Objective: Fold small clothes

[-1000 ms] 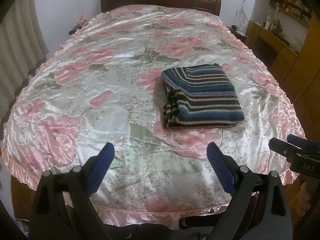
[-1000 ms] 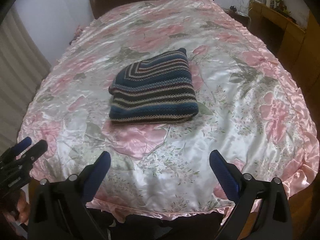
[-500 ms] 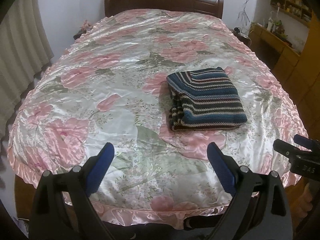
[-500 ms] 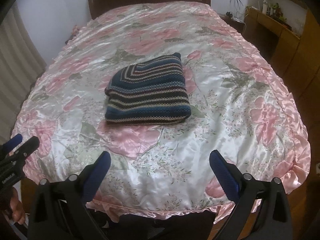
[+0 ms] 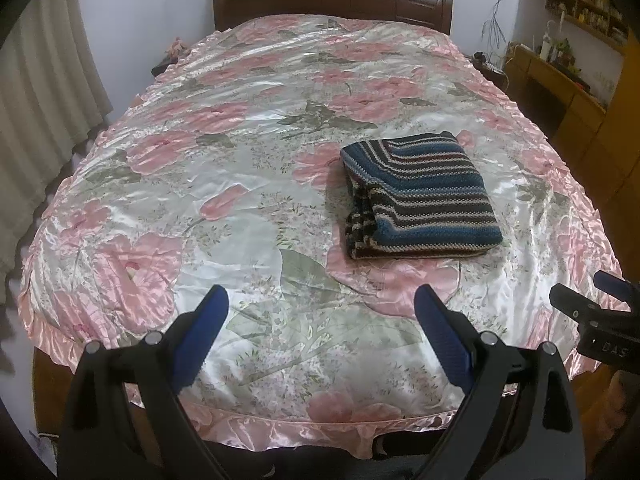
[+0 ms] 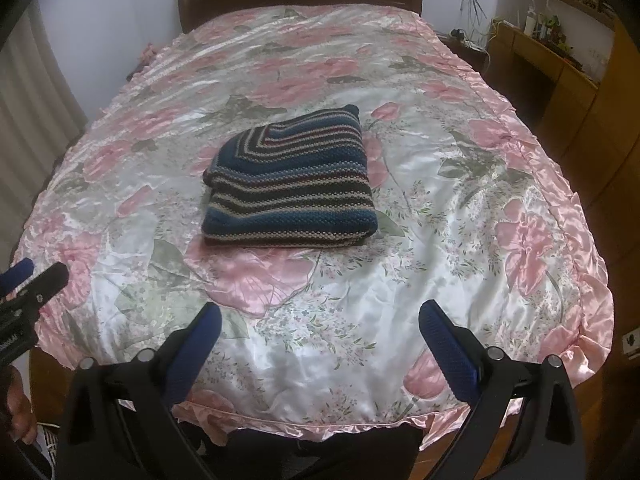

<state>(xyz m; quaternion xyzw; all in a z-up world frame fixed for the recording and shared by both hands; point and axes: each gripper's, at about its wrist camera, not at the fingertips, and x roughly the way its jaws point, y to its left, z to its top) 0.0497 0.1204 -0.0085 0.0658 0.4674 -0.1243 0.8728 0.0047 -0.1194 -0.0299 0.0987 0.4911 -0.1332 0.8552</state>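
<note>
Left wrist view: the left gripper has its jaws spread, empty, over the bed; the folded striped sweater lies at two o'clock.

Right wrist view: the right gripper, jaws spread and empty; the sweater lies at twelve o'clock.

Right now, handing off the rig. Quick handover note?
Left gripper: open, empty, held over the foot of the bed.
Right gripper: open, empty, same height, beside it.
Striped knit garment: folded into a neat rectangle, lying flat mid-bed on the floral bedspread, clear of both grippers.
Done: this piece looks folded.
Left: no other clothes visible in either view; check for more off-camera.
</note>
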